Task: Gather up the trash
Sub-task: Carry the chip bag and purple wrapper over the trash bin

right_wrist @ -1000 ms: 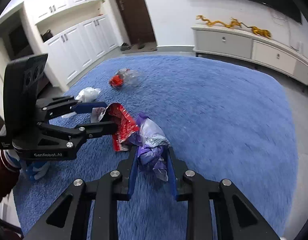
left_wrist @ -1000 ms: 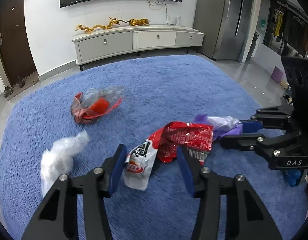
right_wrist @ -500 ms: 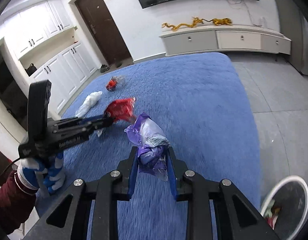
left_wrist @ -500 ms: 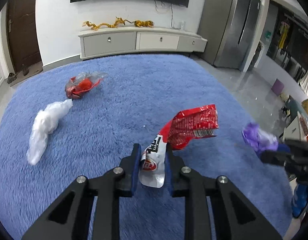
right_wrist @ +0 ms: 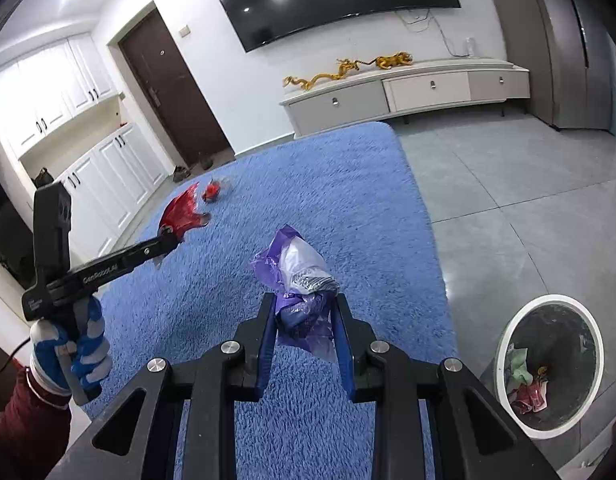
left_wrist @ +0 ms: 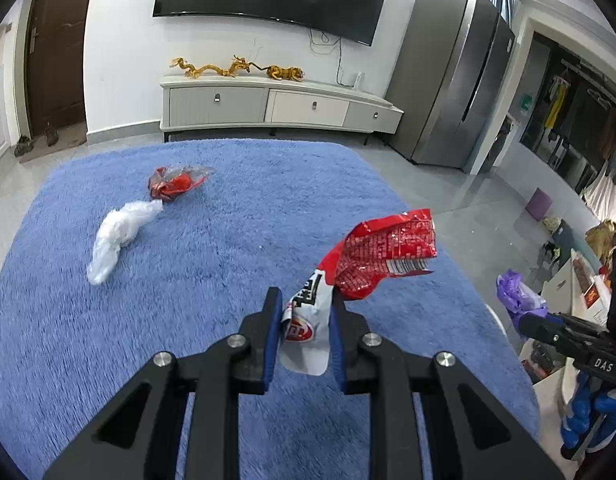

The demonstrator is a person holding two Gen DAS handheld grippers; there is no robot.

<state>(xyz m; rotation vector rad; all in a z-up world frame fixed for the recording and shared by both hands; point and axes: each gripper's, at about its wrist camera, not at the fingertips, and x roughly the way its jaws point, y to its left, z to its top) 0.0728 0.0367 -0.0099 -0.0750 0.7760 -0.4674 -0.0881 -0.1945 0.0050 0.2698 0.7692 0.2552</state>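
My left gripper (left_wrist: 303, 320) is shut on a red and white snack wrapper (left_wrist: 372, 264) and holds it above the blue rug (left_wrist: 187, 280). My right gripper (right_wrist: 303, 320) is shut on a crumpled purple wrapper (right_wrist: 295, 268), also raised over the rug (right_wrist: 348, 184). The left gripper with the red wrapper (right_wrist: 181, 216) shows at the left of the right wrist view. The purple wrapper (left_wrist: 516, 292) shows at the right of the left wrist view. A white bin (right_wrist: 504, 352) with trash inside stands on the tiles at the lower right.
A white plastic bag (left_wrist: 119, 236) and a red and clear wrapper (left_wrist: 173, 186) lie on the far left of the rug. A TV cabinet (left_wrist: 275, 106) stands against the far wall, a fridge (left_wrist: 452, 76) to its right. Grey tiles (right_wrist: 508, 200) border the rug.
Both grippers have risen off the rug with their wrappers and moved apart. The left gripper closed on the red wrapper. The bin has come closer in the right wrist view.
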